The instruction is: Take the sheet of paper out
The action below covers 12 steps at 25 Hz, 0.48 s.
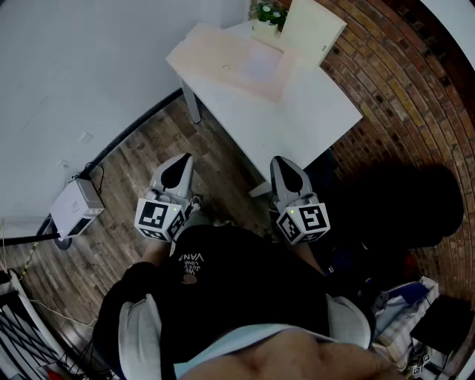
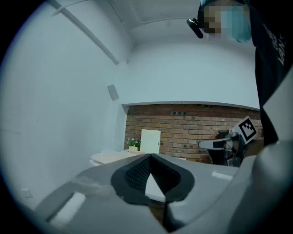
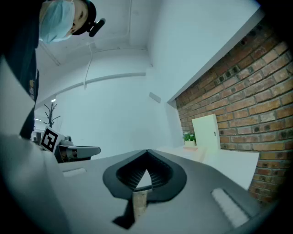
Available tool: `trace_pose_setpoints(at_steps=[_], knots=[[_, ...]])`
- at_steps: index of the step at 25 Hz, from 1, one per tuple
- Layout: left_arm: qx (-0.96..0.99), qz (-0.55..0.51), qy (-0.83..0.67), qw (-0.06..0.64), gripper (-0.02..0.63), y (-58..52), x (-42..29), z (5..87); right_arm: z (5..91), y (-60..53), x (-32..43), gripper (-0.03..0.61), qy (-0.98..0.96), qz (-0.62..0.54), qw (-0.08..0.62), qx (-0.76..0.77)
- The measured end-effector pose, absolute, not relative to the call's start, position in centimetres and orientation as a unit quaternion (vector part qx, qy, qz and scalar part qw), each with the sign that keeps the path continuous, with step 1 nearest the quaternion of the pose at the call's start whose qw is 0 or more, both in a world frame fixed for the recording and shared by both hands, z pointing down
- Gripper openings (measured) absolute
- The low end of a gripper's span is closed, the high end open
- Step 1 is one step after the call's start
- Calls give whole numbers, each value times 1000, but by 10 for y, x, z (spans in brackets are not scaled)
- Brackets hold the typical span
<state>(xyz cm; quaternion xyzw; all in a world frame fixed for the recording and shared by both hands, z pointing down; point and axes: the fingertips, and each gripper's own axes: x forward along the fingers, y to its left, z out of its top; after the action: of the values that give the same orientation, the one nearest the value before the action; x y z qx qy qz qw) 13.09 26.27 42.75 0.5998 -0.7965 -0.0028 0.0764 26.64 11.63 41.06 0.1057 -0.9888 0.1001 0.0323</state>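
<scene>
A white table stands ahead of me against the brick wall. On its far part lies a flat pale pink folder or pad; I cannot make out a separate sheet of paper. My left gripper and right gripper hang side by side over the wooden floor, short of the table, both shut and empty. The left gripper view shows its jaws meeting at a point, the table beyond them. In the right gripper view the jaws are likewise closed.
A small potted plant and a cream board stand at the table's back. A white box with a cable sits on the floor at the left. A dark shape and bags lie to the right.
</scene>
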Motion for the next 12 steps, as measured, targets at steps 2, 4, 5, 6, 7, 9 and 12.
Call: trace_pose_setpoints(at_steps=[2,4,5,6,7,9,12], knots=[[604,5,-794,71,0,262,125,432,411,115,265,0,-988,103,21,116],[605,9,-794,65,1,261,119,433,412,114,263,0,-987,102,14,120],[604,9,-795,62,0,261,116,432,414,113,261,0,-987,102,13,120],[603,8,-795,61,0,261,114,432,416,113,261,0,-987,104,12,121],[602,6,-796,61,0,261,112,431,417,112,260,2,-987,106,12,122],[601,0,-797,62,0,262,108,431,420,111,257,2,-986,109,14,125],[601,-6,-796,64,0,261,98,433,421,110,248,2,-985,110,16,129]])
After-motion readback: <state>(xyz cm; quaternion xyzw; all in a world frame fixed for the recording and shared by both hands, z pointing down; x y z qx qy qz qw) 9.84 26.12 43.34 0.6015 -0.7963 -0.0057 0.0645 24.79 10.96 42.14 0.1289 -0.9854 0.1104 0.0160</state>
